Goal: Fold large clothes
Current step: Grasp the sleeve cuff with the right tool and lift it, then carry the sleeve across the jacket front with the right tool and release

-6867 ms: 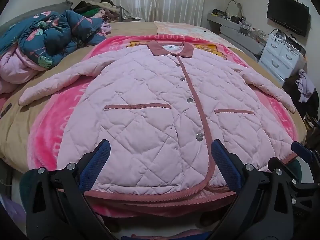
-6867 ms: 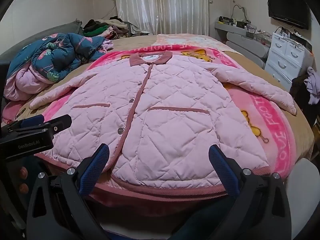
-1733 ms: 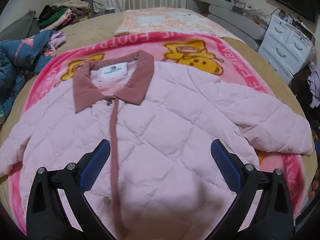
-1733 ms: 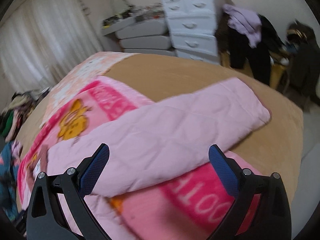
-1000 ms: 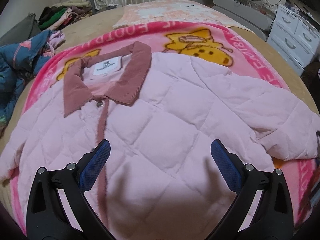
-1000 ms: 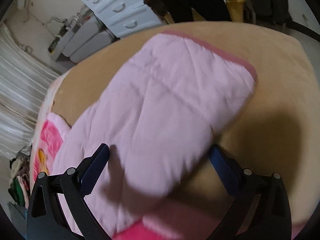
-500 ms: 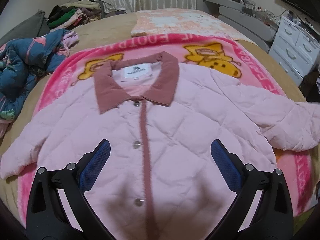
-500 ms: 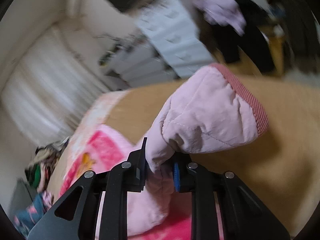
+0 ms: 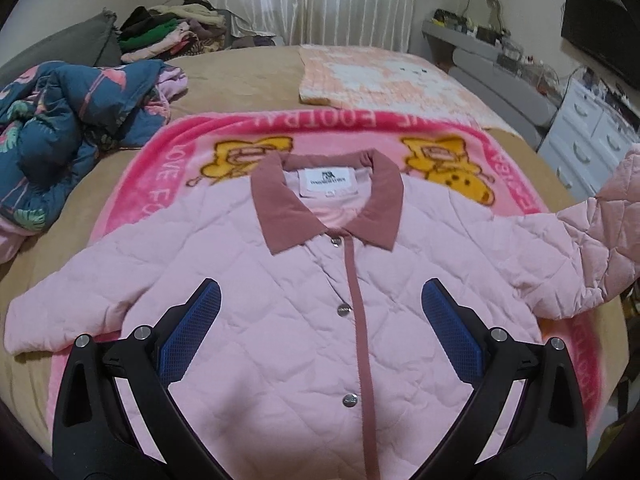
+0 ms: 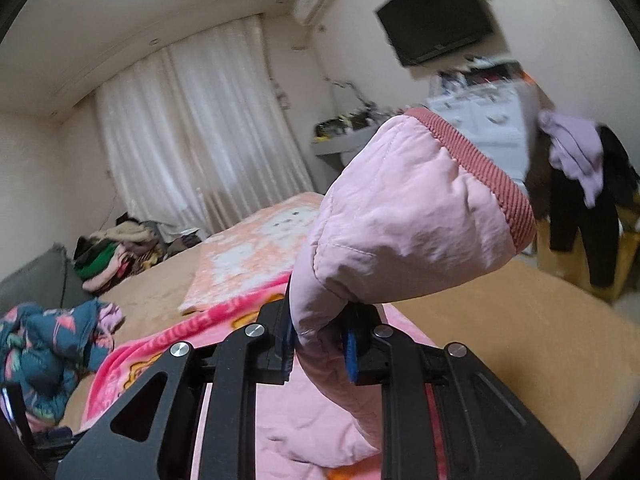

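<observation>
On pink cartoon blanket point(image 9: 160, 184): quilted pink jacket point(image 9: 280, 320), buttoned, collar up. Right gripper point(image 10: 318, 344) clamped on raised sleeve point(image 10: 400, 220) near ribbed cuff. Left gripper point(image 9: 320, 332) agape, empty, above jacket front.

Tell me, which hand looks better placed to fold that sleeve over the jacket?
The right: the right gripper is clamped on the pink sleeve, raised off the bed, while the left gripper hovers open above the jacket's front.

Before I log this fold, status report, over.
Right gripper shut on jacket sleeve, lifted. Left gripper open above pink jacket. Nothing in the way.
</observation>
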A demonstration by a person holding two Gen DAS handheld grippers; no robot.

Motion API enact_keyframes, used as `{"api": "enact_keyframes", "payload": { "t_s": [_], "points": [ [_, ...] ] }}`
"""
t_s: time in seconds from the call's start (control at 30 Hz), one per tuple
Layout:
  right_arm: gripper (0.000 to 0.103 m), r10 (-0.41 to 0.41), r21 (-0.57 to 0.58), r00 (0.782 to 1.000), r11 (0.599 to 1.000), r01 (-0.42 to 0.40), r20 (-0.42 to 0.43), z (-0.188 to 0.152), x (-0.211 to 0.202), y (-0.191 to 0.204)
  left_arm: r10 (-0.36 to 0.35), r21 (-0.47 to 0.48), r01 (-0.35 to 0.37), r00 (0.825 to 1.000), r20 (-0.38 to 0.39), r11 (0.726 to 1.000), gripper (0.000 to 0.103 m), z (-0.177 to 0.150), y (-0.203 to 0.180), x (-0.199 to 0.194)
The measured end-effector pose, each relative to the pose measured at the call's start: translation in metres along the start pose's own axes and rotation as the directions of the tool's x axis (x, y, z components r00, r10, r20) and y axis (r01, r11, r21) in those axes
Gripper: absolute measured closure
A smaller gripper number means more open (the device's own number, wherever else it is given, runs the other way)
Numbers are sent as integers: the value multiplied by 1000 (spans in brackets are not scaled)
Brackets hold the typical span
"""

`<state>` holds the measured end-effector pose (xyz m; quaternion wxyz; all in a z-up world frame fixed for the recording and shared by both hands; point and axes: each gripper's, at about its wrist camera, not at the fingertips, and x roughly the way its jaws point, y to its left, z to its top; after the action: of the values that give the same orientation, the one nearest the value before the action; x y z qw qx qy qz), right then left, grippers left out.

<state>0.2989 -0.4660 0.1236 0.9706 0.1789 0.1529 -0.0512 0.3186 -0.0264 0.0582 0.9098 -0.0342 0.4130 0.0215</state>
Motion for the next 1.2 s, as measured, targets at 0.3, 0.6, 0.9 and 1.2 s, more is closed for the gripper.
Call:
{"api": "enact_keyframes", "payload": {
  "t_s": [0.3, 0.6, 0.9, 1.2],
  "points": [
    [85, 83, -99, 997, 992, -82, 0, 7, -11, 75, -12, -46, 15, 999, 53, 999, 9, 17, 30, -28],
    [85, 164, -205, 986, 964, -169, -41, -9, -11, 149, -11, -110, 20, 997, 78, 994, 9, 24, 67, -44],
    [85, 244, -248, 965, 933, -262, -102, -42, -4, 207, -49, -188, 62, 996, 73, 980, 9, 23, 107, -40],
    [85, 282, -282, 941, 902, -326, -185, -83, 14, 253, -58, -233, 75, 995, 80, 969, 9, 18, 136, -39]
  ]
}}
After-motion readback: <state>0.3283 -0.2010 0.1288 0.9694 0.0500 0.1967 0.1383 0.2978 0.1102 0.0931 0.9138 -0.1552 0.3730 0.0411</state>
